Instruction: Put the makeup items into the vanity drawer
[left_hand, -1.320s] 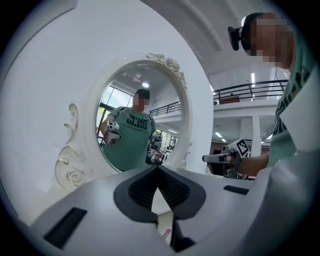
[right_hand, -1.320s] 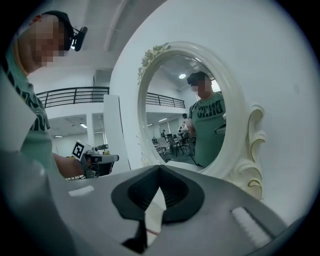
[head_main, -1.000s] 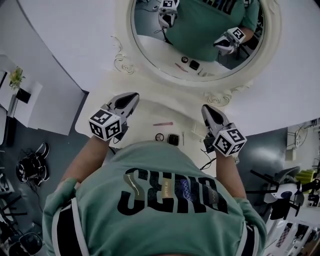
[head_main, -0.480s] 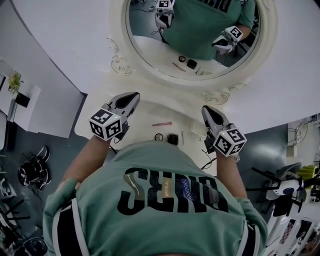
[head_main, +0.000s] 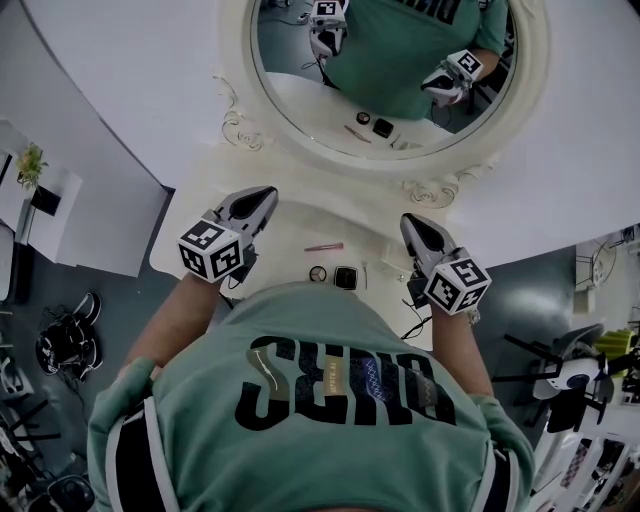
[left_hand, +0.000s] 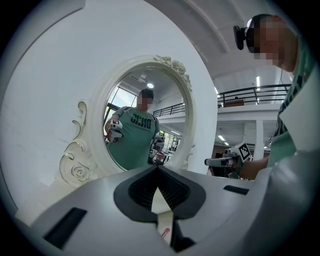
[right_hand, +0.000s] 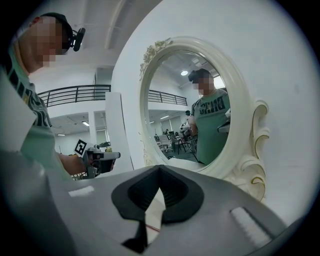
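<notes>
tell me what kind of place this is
Likely a vanity table set up inside a large open hall or workshop, not a bedroom: its ornate white mirror, makeup items on top, and a balcony railing behind.

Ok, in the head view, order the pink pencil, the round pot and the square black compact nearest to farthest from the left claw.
1. Pink pencil, middle, set back.
2. Round pot, in front of the pencil; only slightly farther.
3. Square black compact, right of the pot.
</notes>
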